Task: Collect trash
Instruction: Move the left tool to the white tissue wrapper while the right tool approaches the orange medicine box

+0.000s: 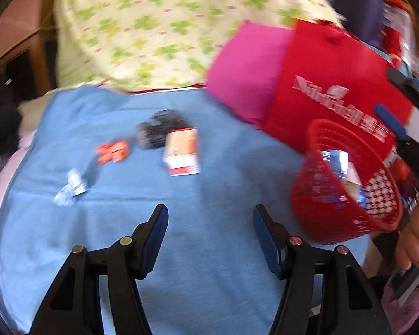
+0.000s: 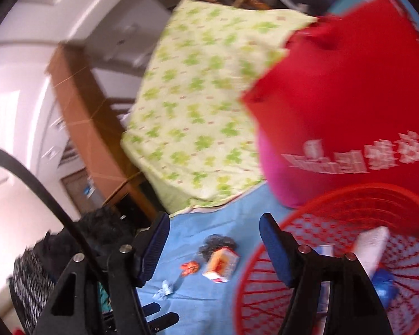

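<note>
Loose trash lies on a blue cloth [image 1: 209,293]: an orange and white box [image 1: 181,150] [image 2: 220,263], an orange wrapper [image 1: 113,152] [image 2: 190,268], a white and blue wrapper [image 1: 69,187] [image 2: 163,290] and a dark crumpled lump [image 1: 160,131] [image 2: 216,243]. My left gripper [image 1: 209,234] hangs open over bare cloth, short of the box. At the right a red mesh basket [image 1: 315,203] [image 2: 265,301] sits tilted, with blue and white packets [image 1: 338,162] inside. My right gripper [image 2: 215,240] [image 1: 384,90] stands open beside the basket's rim, nothing between its fingers.
A red bag with white lettering [image 1: 335,83] and a pink cushion [image 1: 245,75] stand behind the basket. A green-patterned quilt [image 1: 153,28] fills the back. Dark fabric [image 2: 103,226] lies at the cloth's left edge, by wooden furniture [image 2: 78,83]. A hand [image 1: 416,237] shows at far right.
</note>
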A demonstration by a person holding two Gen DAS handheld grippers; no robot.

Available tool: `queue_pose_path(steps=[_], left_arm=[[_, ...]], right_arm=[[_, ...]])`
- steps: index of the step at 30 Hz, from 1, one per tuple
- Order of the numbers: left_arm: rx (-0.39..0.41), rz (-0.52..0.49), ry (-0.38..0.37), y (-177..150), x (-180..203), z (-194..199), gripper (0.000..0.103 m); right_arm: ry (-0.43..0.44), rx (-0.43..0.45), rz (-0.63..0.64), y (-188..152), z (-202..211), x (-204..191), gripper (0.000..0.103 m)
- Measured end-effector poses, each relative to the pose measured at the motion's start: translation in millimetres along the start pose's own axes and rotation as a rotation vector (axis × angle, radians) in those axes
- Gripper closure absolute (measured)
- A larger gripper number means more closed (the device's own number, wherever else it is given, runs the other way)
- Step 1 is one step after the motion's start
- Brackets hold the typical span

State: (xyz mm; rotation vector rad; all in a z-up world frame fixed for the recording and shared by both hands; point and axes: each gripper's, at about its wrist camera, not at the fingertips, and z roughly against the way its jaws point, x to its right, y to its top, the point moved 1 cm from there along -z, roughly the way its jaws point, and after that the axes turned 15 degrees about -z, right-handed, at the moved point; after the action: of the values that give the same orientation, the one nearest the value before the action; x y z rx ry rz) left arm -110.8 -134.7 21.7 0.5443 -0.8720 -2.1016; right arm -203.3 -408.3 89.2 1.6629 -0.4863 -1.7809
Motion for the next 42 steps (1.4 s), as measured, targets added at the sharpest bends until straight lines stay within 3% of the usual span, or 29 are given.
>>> queue_pose_path(steps=[6,19,33,42], left_arm=[[-0.012,0.082,0.106,-31,-55,12,0.039],[-0.073,0.237,0.214,-76,-147,-7,0.039],[-0.070,0.248,0.217,-76,-205,-70,0.039],[-0.086,0.210,0.194,-58,-230,-102,0.039]], right_arm=[[0.054,-0.100,0.112,-38,-38,-39,0.032],[-0.101,-0.284,0.122,-93,-116,-42,0.032],[-0.336,-0.403,0.150,-126,-212,-17,0.032],[-0.483,-0.432,0.283,-146,-269,-5,0.032]])
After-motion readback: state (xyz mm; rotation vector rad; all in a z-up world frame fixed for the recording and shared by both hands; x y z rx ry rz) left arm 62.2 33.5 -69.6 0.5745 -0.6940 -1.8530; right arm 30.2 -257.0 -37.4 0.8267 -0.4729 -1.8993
